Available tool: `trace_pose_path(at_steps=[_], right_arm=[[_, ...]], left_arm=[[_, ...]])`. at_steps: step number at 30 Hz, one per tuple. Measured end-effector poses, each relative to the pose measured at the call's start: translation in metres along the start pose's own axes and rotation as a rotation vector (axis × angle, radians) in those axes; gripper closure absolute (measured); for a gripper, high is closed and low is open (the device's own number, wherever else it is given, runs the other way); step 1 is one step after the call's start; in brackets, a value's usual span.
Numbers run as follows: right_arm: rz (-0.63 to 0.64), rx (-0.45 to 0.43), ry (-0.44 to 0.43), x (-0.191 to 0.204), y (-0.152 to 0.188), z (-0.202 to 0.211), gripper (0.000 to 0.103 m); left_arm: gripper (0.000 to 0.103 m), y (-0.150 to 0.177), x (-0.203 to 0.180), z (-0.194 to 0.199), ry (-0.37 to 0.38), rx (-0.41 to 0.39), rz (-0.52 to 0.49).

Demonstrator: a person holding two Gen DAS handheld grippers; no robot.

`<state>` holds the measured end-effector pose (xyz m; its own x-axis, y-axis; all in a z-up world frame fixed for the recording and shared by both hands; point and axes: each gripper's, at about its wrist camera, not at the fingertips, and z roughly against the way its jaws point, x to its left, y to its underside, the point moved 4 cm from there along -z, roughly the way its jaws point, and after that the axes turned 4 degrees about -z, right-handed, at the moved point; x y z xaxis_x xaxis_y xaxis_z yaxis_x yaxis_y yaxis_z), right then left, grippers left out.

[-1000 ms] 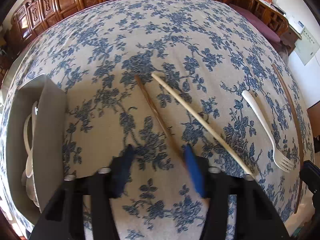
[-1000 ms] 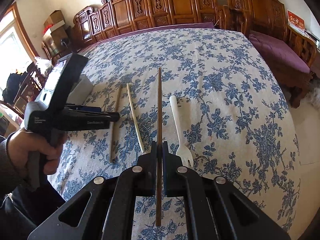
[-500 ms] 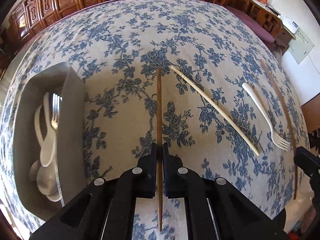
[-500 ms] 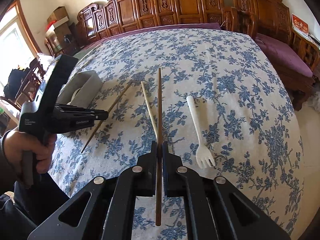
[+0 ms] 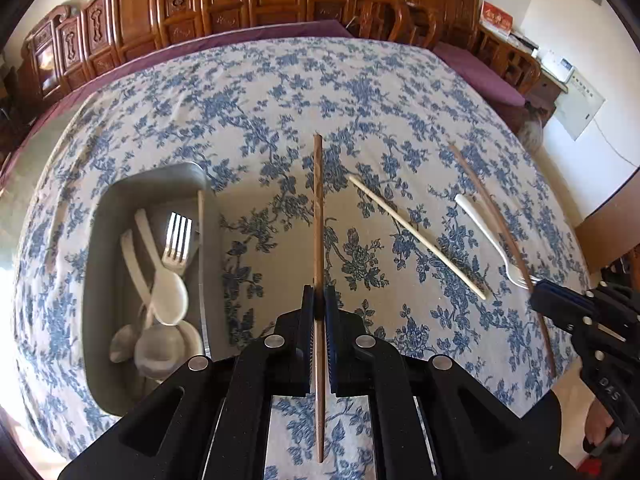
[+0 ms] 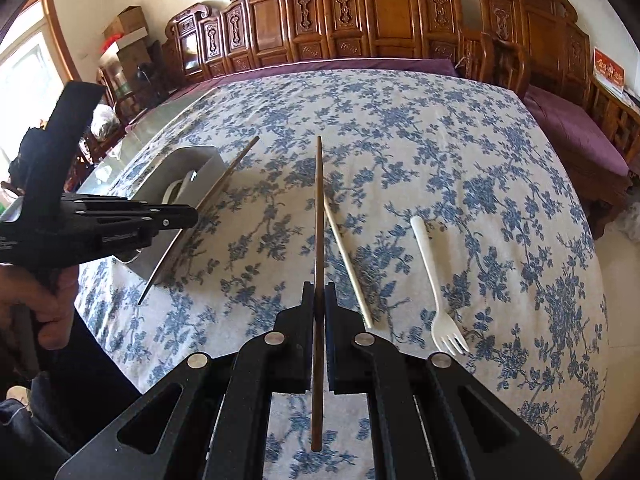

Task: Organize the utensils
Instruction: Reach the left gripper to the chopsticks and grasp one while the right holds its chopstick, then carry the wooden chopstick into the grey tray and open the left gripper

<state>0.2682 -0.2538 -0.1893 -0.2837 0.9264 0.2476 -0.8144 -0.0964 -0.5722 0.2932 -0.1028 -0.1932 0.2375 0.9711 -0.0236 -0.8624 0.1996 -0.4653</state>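
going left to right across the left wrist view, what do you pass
grey tray with spoons and a metal fork → dark chopstick clamped in the left gripper → pale chopstick → white plastic fork → right gripper

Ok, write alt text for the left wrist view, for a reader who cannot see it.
The left tongs grip a dark wooden chopstick above a blue-flowered tablecloth. To the left, a grey tray holds spoons and a metal fork; to the right lie a pale chopstick and a white plastic fork.
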Motion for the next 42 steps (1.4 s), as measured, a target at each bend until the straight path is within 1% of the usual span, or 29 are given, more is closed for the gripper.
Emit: trace_pose_path(at_steps=[7, 13, 20, 23, 25, 30, 34, 42], right_arm=[[0.019, -0.010, -0.010, 0.024, -0.010, -0.003, 0.097], [0.040, -0.017, -0.022, 0.047, -0.018, -0.006, 0.097], [0.059, -0.023, -0.040, 0.070, -0.025, -0.009, 0.097], [0.063, -0.024, -0.044, 0.077, -0.027, -0.010, 0.097], [0.066, -0.023, -0.047, 0.079, -0.028, -0.010, 0.097], [0.068, -0.020, -0.053, 0.082, -0.029, -0.013, 0.097], [0.065, -0.016, -0.056, 0.082, -0.029, -0.016, 0.097], [0.065, -0.005, -0.054, 0.081, -0.029, -0.025, 0.097]], left_arm=[[0.099, 0.001, 0.020, 0.029, 0.016, -0.050, 0.008], [0.099, -0.001, 0.046, 0.055, 0.034, -0.096, 0.029], [0.099, -0.004, 0.076, 0.066, 0.027, -0.117, 0.035], [0.099, -0.005, 0.087, 0.066, 0.017, -0.120, 0.029], [0.099, -0.005, 0.093, 0.064, -0.009, -0.124, 0.016], [0.099, -0.006, 0.109, 0.056, -0.035, -0.118, 0.013], [0.099, -0.004, 0.121, 0.040, -0.047, -0.090, 0.018], [0.099, 0.012, 0.130, 0.007, -0.069, -0.036, 0.004]])
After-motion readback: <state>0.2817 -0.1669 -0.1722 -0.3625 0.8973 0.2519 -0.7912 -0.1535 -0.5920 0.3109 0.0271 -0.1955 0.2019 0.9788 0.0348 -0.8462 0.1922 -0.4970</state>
